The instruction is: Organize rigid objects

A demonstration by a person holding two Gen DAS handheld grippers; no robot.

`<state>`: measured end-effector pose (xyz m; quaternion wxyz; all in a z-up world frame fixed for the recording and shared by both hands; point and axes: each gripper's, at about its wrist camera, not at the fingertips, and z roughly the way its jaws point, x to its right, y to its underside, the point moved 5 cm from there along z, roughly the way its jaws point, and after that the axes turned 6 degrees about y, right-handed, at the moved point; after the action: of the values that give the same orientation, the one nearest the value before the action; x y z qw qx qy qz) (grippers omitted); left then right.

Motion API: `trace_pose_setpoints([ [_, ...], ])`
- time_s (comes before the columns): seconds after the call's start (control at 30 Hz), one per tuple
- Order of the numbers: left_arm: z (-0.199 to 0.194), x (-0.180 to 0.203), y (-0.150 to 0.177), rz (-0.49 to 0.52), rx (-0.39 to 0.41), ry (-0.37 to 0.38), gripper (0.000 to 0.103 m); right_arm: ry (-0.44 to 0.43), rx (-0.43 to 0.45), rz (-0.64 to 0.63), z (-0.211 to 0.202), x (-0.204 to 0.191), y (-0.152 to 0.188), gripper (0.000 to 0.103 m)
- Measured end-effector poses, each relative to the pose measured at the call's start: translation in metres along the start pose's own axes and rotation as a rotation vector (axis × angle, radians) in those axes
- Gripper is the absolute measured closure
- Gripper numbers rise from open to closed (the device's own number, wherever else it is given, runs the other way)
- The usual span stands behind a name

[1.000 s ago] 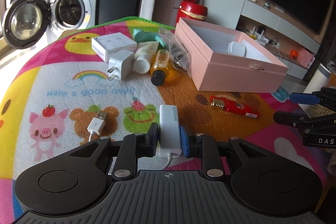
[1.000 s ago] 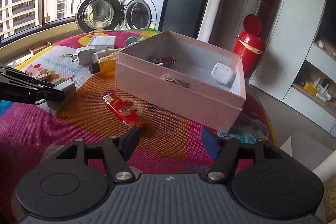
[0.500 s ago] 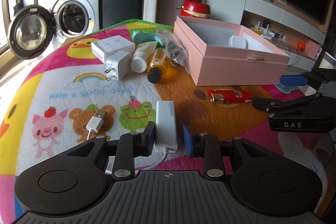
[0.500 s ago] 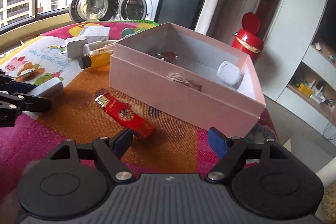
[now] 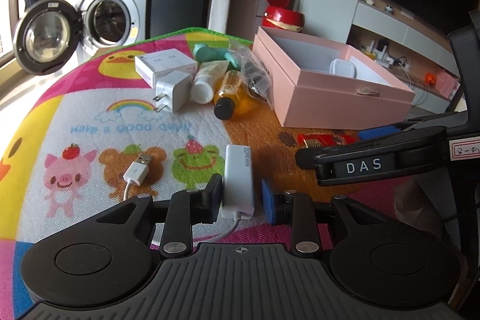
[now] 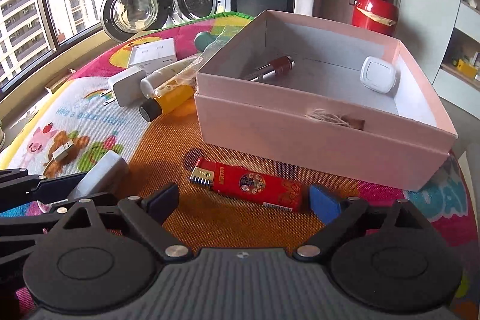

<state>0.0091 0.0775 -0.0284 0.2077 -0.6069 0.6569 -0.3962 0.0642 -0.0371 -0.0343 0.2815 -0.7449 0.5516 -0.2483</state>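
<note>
The left tool [image 5: 241,198] stands narrowly parted around a white oblong plastic adapter with a thin cable [image 5: 238,179]; its black pad sits against the adapter's one side, while the blue pad stands just apart from the other — no firm grip shows. The adapter lies on the bright cartoon-printed play mat [image 5: 90,122], in front of the pink open cardboard box [image 6: 324,137]. The right tool [image 6: 243,198] is opening wide, its pads apart on either side of a red flat lighter with a gold end [image 6: 246,183] and not pressing it; the lighter lies just before the box's front wall. Left of the box lies a white wall charger [image 5: 174,90].
</note>
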Motion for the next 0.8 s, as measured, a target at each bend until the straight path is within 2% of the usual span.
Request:
trace_pose_setpoints([
  [0.1, 0.000, 0.003, -0.002, 0.011, -0.010, -0.013, 0.072, 0.004, -0.002, 0.007, 0.001, 0.001, -0.006, 0.020],
  [0.17, 0.003, 0.005, -0.004, 0.023, -0.016, -0.030, 0.073, -0.010, -0.001, -0.010, -0.004, 0.005, -0.005, 0.020],
  [0.2, 0.003, 0.005, -0.006, 0.023, -0.017, -0.043, 0.078, -0.014, 0.006, -0.016, -0.009, 0.007, -0.003, 0.020],
  [0.27, 0.004, 0.004, -0.008, 0.006, -0.019, -0.044, 0.078, -0.018, 0.030, -0.042, -0.021, 0.014, 0.003, 0.020],
  [0.37, 0.000, 0.011, -0.010, 0.029, -0.015, 0.015, 0.078, -0.025, 0.075, -0.084, -0.046, 0.031, 0.014, 0.020],
  [0.47, -0.013, 0.028, -0.022, 0.098, 0.020, 0.064, 0.079, -0.006, 0.142, -0.109, -0.076, 0.054, 0.017, 0.020],
  [0.53, -0.029, 0.042, -0.048, 0.135, 0.079, 0.121, 0.079, 0.021, 0.207, -0.108, -0.097, 0.072, 0.011, 0.020],
  [0.67, -0.065, 0.076, -0.130, 0.245, 0.269, 0.193, 0.079, 0.081, 0.405, -0.067, -0.146, 0.105, -0.031, 0.020],
  [0.73, -0.071, 0.092, -0.169, 0.258, 0.353, 0.243, 0.079, 0.135, 0.514, -0.054, -0.164, 0.116, -0.058, 0.020],
  [0.8, -0.063, 0.101, -0.199, 0.217, 0.391, 0.302, 0.079, 0.184, 0.569, -0.050, -0.166, 0.121, -0.077, 0.020],
])
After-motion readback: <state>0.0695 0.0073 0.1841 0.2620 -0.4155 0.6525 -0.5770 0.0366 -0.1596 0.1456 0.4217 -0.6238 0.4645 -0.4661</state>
